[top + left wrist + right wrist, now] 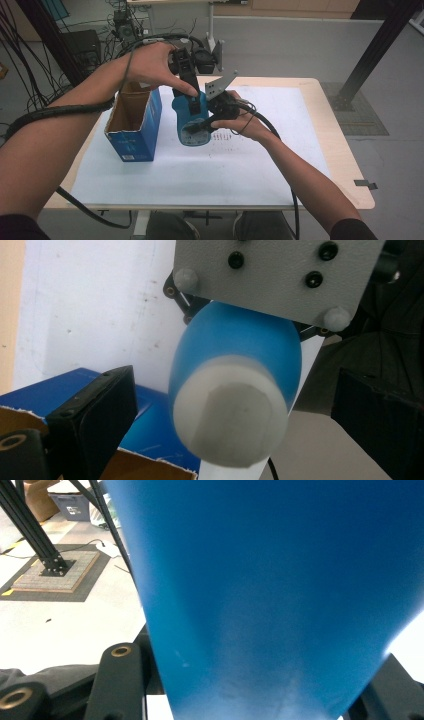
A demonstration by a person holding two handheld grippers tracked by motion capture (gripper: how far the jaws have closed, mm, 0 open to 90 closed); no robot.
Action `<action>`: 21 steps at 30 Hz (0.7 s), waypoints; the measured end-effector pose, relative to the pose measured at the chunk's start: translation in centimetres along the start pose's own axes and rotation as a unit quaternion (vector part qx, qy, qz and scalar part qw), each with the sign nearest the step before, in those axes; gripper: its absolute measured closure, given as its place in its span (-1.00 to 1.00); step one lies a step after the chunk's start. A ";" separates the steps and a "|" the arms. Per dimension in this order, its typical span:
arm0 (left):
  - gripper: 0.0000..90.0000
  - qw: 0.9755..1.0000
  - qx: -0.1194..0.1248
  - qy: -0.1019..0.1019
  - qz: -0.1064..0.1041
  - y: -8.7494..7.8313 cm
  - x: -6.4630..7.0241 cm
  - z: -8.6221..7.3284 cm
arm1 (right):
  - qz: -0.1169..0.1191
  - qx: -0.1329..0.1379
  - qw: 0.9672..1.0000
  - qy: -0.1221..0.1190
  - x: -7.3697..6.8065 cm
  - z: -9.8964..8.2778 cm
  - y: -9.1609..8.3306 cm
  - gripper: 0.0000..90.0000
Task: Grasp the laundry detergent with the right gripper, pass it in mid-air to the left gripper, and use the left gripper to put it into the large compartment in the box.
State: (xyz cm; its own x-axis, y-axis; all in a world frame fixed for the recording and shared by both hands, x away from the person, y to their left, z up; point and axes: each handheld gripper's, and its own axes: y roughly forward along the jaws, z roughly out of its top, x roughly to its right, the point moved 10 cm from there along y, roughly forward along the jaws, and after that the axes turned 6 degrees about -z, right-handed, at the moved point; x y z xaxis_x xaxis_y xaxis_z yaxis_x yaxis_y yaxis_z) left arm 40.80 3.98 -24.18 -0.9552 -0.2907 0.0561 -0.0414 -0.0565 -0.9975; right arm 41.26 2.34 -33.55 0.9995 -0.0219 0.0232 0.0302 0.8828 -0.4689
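Blue bottle (pixel 192 120) held above the white table sheet (pixel 260 165), just right of the open blue carton (pixel 135 120): right gripper (pixel 212 117) clamped on its body, left gripper (pixel 192 95) released, jaws straddling the white cap (pixel 230 412) untouching; close squarely on the cap, keep the body steady

Smooth blue plastic bottle (pixel 192 122), torn cardboard box (pixel 134 122)

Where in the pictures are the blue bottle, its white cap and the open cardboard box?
blue bottle (pixel 192 131): high view, lower body with the label.
white cap (pixel 230 415): left gripper view, flat top face.
cardboard box (pixel 135 145): high view, blue front wall.
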 end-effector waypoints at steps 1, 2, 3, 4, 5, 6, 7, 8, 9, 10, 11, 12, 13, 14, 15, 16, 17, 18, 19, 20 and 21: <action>-0.89 1.000 0.000 0.000 0.000 0.0 0.0 0.0 | 0.000 0.000 1.000 0.000 0.0 0.0 0.0 -0.03; -0.89 1.000 -0.001 0.001 0.000 0.2 0.0 0.1 | 0.000 0.001 1.000 0.000 0.0 0.0 -0.2 -0.03; -0.89 1.000 -0.001 0.001 0.000 0.2 0.0 0.1 | 0.000 0.001 1.000 0.000 0.0 0.0 -0.2 -0.03; -0.89 1.000 0.001 0.003 -0.003 0.5 0.1 0.2 | -0.001 0.001 1.000 0.001 -0.1 0.1 -0.3 -0.03; -0.89 1.000 0.001 0.003 -0.003 0.5 0.1 0.2 | -0.001 0.001 1.000 0.001 -0.1 0.1 -0.3 -0.03; -0.89 1.000 -0.003 0.005 -0.004 0.7 0.1 0.3 | -0.002 0.002 1.000 -0.001 -0.1 0.1 -0.4 -0.03; -0.89 1.000 -0.003 0.005 -0.004 0.7 0.1 0.3 | -0.002 0.002 1.000 -0.001 -0.1 0.1 -0.4 -0.03; -0.89 1.000 -0.005 0.007 -0.005 0.9 0.1 0.3 | -0.003 0.003 1.000 -0.003 -0.1 0.2 -0.5 -0.03; -0.89 1.000 -0.005 0.007 -0.005 0.9 0.1 0.3 | -0.003 0.003 1.000 -0.003 -0.1 0.2 -0.5 -0.03; -0.89 1.000 -0.003 0.007 -0.006 0.9 0.1 0.4 | -0.005 0.003 1.000 -0.006 0.0 0.2 -0.6 -0.03; -0.89 1.000 -0.003 0.007 -0.006 0.9 0.1 0.4 | -0.005 0.003 1.000 -0.006 0.0 0.2 -0.6 -0.03; -0.89 1.000 -0.003 0.008 -0.005 0.9 0.0 0.5 | -0.004 0.001 1.000 -0.004 -0.1 0.2 -0.6 -0.03; -0.89 1.000 -0.003 0.008 -0.005 0.9 0.0 0.5 | -0.004 0.001 1.000 -0.004 -0.1 0.2 -0.6 -0.03; -0.89 1.000 -0.006 0.010 -0.002 0.9 0.0 0.6 | 0.004 0.003 1.000 0.006 -0.5 0.3 -0.6 -0.03; -0.89 1.000 -0.006 0.010 -0.002 0.9 0.0 0.6 | 0.004 0.003 1.000 0.006 -0.5 0.3 -0.6 -0.03; -0.89 1.000 -0.009 0.011 -0.004 0.9 0.0 0.6 | 0.005 0.004 1.000 0.006 -0.5 0.3 -0.6 -0.03; -0.89 1.000 -0.008 0.012 -0.004 0.9 0.0 0.6 | 0.005 0.004 1.000 0.006 -0.5 0.3 -0.6 -0.03; -0.89 1.000 -0.008 0.014 -0.004 0.9 0.0 0.6 | 0.004 0.004 1.000 0.006 -0.5 0.3 -0.6 -0.03; -0.89 1.000 -0.004 0.011 -0.006 1.0 0.1 0.7 | 0.004 0.006 1.000 0.002 -0.4 0.4 -0.6 -0.03; -0.89 1.000 -0.003 0.011 -0.009 1.0 0.2 0.8 | 0.003 0.003 1.000 0.006 -0.5 0.3 -0.6 -0.03; -0.89 1.000 -0.003 0.011 -0.009 1.0 0.2 0.8 | 0.003 0.003 1.000 0.006 -0.5 0.3 -0.6 -0.03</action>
State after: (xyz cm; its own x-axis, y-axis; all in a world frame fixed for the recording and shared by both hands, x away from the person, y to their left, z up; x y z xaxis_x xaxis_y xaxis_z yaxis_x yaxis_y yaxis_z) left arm 40.81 3.13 -25.13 -0.9604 -0.2690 0.0731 -0.0605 -0.0549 -0.9967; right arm 40.75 1.92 -33.00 0.9997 -0.0216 0.0098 0.0236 0.8861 -0.4628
